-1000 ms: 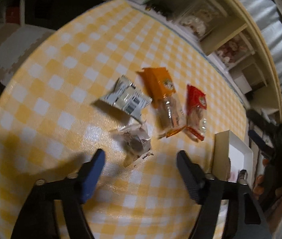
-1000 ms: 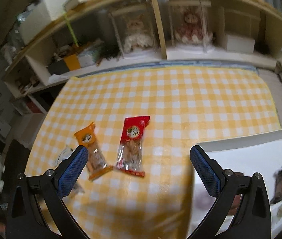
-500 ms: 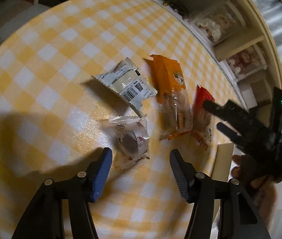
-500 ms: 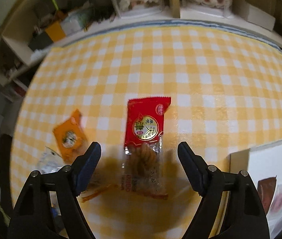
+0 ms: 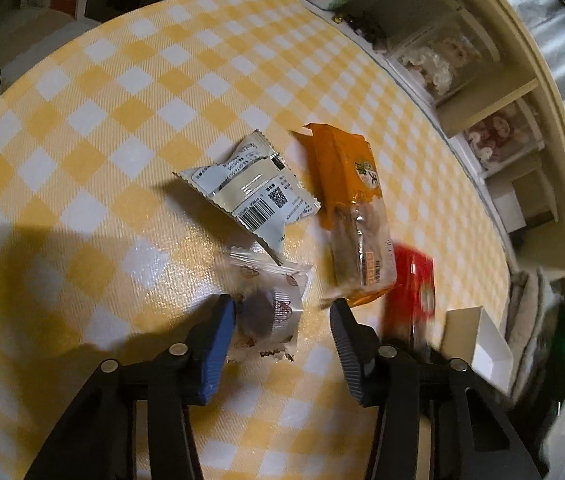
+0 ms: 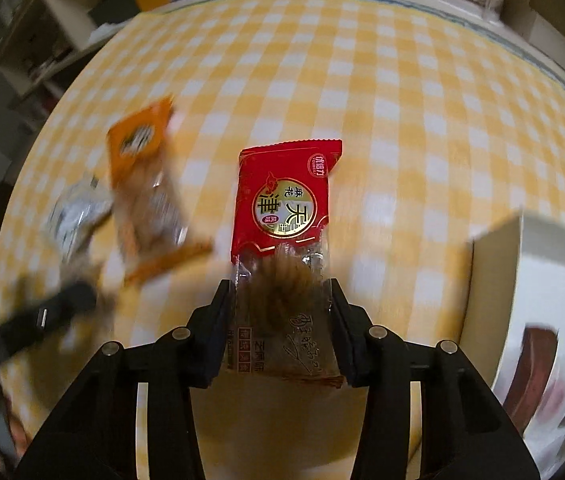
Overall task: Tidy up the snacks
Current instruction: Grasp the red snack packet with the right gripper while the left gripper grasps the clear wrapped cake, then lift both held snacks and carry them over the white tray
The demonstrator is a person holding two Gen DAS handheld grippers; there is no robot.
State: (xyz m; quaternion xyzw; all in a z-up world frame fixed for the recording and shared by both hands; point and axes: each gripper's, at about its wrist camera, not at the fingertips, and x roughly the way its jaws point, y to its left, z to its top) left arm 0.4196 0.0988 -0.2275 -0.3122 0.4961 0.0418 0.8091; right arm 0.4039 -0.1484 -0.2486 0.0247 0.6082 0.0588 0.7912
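Several snack packets lie on a yellow checked table. In the left wrist view my left gripper is open around a clear packet with a dark cake; its blue finger touches the packet's left side, the other stands apart. Beyond lie a white barcode packet and an orange packet. In the right wrist view my right gripper is shut on the lower, clear end of a red packet, fingers pressing both sides. The red packet also shows blurred in the left wrist view.
A white box stands at the right, with dark wrapped snacks inside; its corner shows in the left wrist view. A wooden shelf with boxed dolls lines the table's far edge. The orange packet lies left of the red one.
Both grippers have come down and narrowed. The left one now straddles the clear cake packet. The right one has closed on the red packet's lower end.
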